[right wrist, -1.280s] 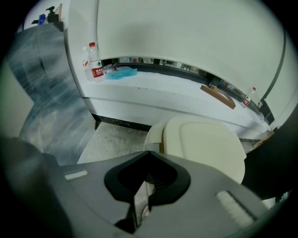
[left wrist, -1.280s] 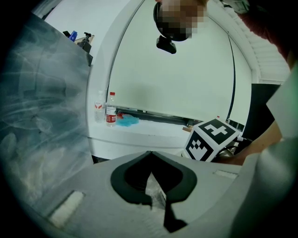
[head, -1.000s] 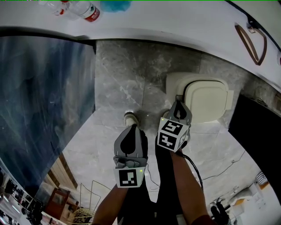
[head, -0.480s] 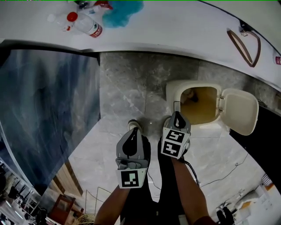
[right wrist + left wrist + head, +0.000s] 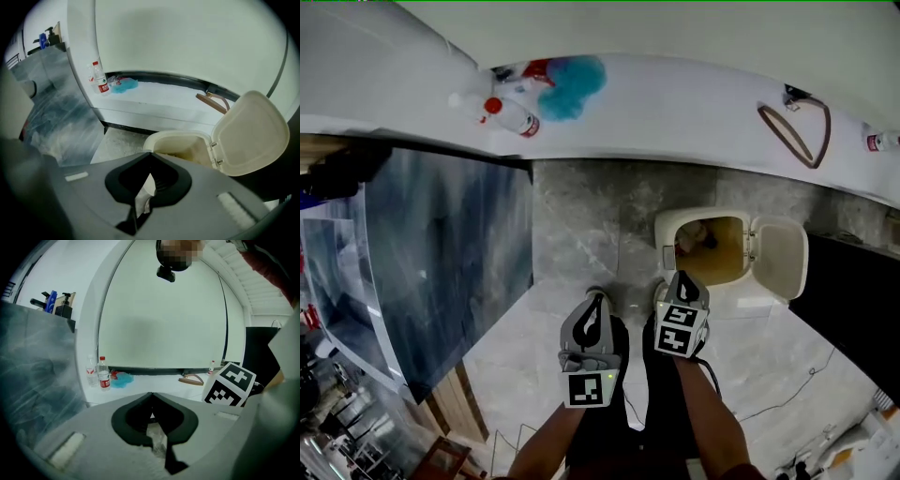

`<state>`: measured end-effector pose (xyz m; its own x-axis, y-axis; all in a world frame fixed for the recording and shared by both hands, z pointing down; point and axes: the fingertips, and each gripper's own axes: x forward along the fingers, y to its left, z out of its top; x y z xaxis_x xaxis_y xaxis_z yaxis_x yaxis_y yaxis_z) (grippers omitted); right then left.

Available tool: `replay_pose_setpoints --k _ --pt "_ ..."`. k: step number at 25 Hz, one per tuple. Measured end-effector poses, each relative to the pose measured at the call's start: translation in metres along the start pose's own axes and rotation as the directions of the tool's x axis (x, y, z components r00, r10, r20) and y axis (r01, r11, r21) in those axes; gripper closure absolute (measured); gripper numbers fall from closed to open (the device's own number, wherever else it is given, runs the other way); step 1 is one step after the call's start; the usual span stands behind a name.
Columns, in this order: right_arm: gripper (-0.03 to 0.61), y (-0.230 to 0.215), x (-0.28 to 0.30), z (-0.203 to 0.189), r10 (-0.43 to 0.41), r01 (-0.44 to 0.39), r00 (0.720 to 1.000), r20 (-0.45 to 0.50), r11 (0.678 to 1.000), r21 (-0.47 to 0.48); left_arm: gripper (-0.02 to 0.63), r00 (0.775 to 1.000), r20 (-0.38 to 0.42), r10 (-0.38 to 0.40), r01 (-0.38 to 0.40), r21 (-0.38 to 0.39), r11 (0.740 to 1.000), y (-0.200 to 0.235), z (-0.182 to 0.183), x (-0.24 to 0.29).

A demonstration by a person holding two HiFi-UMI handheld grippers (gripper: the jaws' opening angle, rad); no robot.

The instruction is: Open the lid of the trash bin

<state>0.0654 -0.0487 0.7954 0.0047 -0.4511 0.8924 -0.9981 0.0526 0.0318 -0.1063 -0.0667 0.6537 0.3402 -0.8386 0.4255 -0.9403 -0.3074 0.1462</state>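
Observation:
A cream trash bin [image 5: 670, 228] stands on the marble floor below a white ledge. Its lid [image 5: 779, 258] is swung open to the right on its hinge, and brownish contents show inside. In the right gripper view the bin's rim [image 5: 174, 138] lies just ahead and the raised lid [image 5: 251, 134] stands to the right. My right gripper [image 5: 682, 277] hangs just short of the bin's near edge, shut, with nothing held. Level with it to the left, my left gripper [image 5: 597, 299] is also shut and empty; it points at the ledge [image 5: 154, 380], not at the bin.
On the white ledge [image 5: 675, 103] lie water bottles [image 5: 511, 114], a blue cloth [image 5: 572, 75] and a brown wooden piece [image 5: 794, 131]. A large dark panel [image 5: 441, 253] fills the left side. A black block [image 5: 853, 300] stands right of the bin. A cable [image 5: 787, 384] trails on the floor.
The bin's lid went from flat shut to swung open on the right. Both grippers have drawn back a little from the bin, and the head view has lifted.

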Motion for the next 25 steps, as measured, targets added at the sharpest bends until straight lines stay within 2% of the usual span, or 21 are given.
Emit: replay_pose_setpoints --k 4,12,17,25 --pt "0.578 -0.008 -0.029 0.018 0.007 -0.007 1.0 0.024 1.0 0.003 0.615 1.0 0.006 0.005 -0.006 0.015 1.0 -0.006 0.028 -0.011" --pt "0.578 -0.023 -0.087 0.047 0.025 -0.025 0.998 0.063 1.0 -0.007 0.615 0.997 0.071 0.006 -0.008 0.032 0.999 -0.021 0.095 -0.032" --pt "0.578 -0.027 -0.127 0.058 0.047 -0.044 0.995 0.093 0.999 -0.033 0.615 0.996 0.086 -0.003 -0.003 0.07 0.998 -0.033 0.124 -0.052" --pt "0.578 -0.041 -0.193 0.083 0.068 -0.063 0.984 0.163 0.997 -0.036 0.615 0.992 0.126 0.015 -0.022 0.057 0.998 -0.036 0.173 -0.088"
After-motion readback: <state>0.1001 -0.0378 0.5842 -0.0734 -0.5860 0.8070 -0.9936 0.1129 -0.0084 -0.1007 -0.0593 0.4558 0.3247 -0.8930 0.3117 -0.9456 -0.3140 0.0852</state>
